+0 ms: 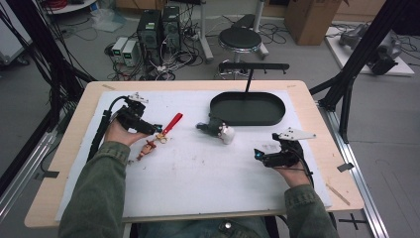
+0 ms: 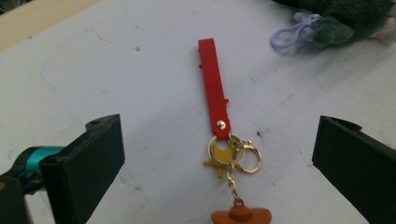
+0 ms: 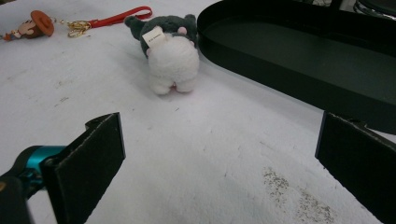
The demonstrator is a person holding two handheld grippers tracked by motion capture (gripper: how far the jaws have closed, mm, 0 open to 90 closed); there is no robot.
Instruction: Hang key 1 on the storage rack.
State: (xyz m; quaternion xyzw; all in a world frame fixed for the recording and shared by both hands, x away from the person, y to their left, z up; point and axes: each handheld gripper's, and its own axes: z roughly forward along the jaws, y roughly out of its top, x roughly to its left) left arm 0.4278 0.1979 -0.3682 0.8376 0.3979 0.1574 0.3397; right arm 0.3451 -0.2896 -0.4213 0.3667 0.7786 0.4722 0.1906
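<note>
Keychain [image 2: 223, 135] lies on the mat [image 1: 208, 173], framed between the left gripper's [image 1: 157, 128] wide jaws, probably lined up for a grasp. Right gripper [image 1: 257, 154] hovers wide open, empty, facing the plush [image 3: 170, 53]; beyond sits the dark tray [image 1: 247, 118].
</note>
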